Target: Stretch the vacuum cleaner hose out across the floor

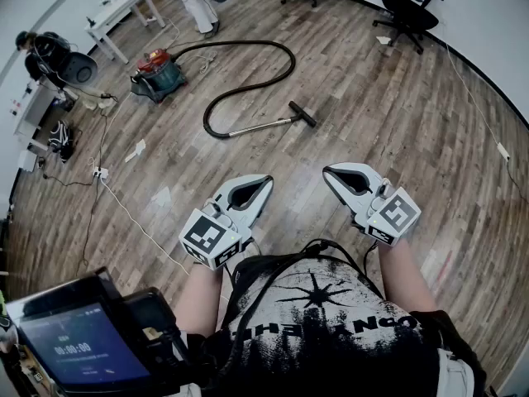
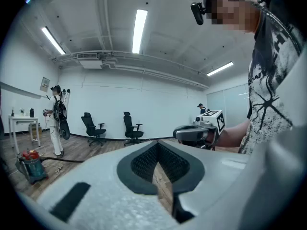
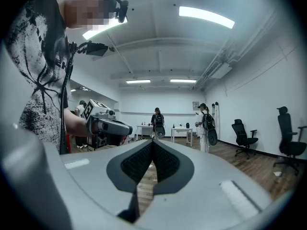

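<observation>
- Wood floor [image 1: 372, 114] spreads under and ahead of the left claw [image 1: 268, 179] and right claw [image 1: 328, 171].
- White walls [image 2: 158, 109]; strip lights [image 2: 139, 28] overhead.
- Black chairs [image 1: 409, 11] far ahead-right of the right claw.
- White desk [image 1: 124, 11] far ahead-left of the left claw.

Vacuum cleaner [image 1: 157, 74]: on the floor, far ahead to my left, near the desk [image 1: 124, 11].
Hose [image 1: 248, 86]: curls right of it, well ahead of my left gripper [image 1: 266, 179] and right gripper [image 1: 327, 172].
Chair [image 1: 409, 11]: far right.
</observation>
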`<state>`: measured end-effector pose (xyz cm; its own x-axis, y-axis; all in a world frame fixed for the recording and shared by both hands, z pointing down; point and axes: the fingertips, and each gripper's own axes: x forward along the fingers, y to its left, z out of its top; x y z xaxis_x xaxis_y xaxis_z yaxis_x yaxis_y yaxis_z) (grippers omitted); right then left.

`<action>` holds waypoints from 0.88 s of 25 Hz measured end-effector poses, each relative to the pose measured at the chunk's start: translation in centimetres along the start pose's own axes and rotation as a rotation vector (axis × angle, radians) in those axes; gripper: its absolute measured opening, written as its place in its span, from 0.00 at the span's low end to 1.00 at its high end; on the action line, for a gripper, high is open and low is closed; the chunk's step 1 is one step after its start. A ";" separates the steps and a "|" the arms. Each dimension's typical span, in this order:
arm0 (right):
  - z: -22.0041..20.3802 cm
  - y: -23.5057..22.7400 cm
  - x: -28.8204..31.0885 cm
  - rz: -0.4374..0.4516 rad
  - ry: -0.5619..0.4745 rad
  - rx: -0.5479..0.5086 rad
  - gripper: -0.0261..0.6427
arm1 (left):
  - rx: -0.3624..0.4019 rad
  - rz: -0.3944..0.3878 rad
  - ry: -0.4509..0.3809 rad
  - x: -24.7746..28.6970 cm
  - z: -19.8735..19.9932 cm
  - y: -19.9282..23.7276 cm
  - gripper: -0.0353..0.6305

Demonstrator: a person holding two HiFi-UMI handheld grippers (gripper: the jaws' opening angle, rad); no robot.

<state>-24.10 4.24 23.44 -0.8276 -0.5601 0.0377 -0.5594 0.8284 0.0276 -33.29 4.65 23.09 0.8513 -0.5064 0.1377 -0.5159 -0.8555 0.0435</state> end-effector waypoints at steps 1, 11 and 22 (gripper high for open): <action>-0.1 0.1 0.1 0.004 -0.001 0.001 0.05 | 0.001 -0.001 0.003 0.0 -0.2 0.0 0.05; -0.2 0.1 0.2 0.024 -0.062 0.061 0.05 | -0.013 -0.002 -0.001 -0.2 -1.1 0.2 0.05; -0.1 1.1 0.7 0.038 -0.058 0.062 0.05 | -0.021 -0.012 0.008 -0.4 -0.9 0.1 0.06</action>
<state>-25.24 4.74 23.62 -0.8488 -0.5283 -0.0200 -0.5275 0.8489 -0.0346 -33.74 4.83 23.91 0.8567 -0.4950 0.1451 -0.5075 -0.8592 0.0656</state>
